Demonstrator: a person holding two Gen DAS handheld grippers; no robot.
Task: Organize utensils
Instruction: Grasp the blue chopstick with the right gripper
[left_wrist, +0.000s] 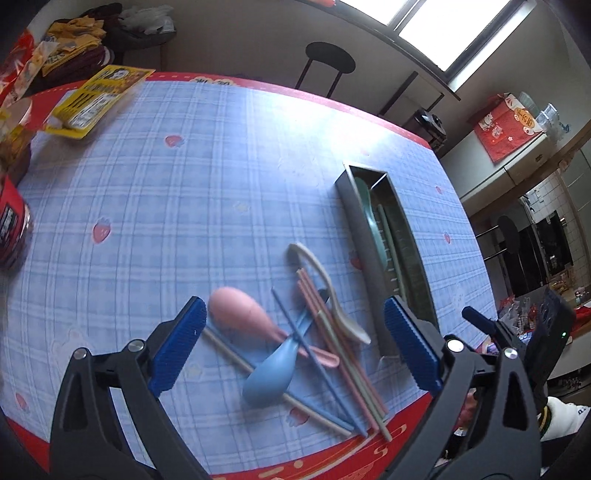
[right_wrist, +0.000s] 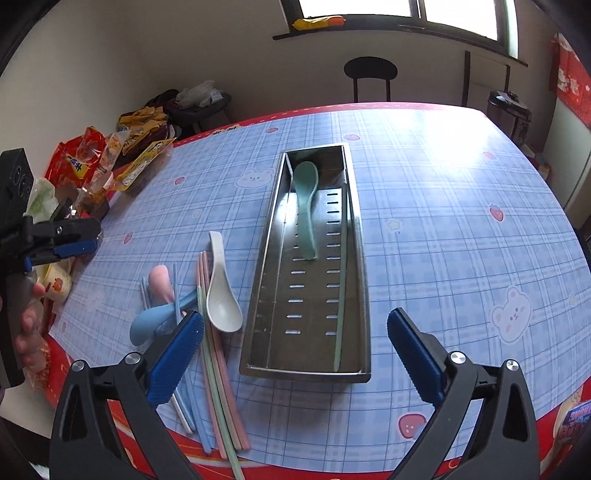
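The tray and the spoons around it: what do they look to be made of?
Tray: probably stainless steel, brushed; it mirrors window glare and has punched slots in its floor.
Green spoon, white spoon, blue spoon and pink spoon: matte pastel, likely plastic or a fibre composite; no shine, and the white one looks faintly speckled.

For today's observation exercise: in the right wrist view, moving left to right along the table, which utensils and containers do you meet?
Blue spoon → white spoon → metal tray → green spoon inside it → green chopstick by the tray's right wall.
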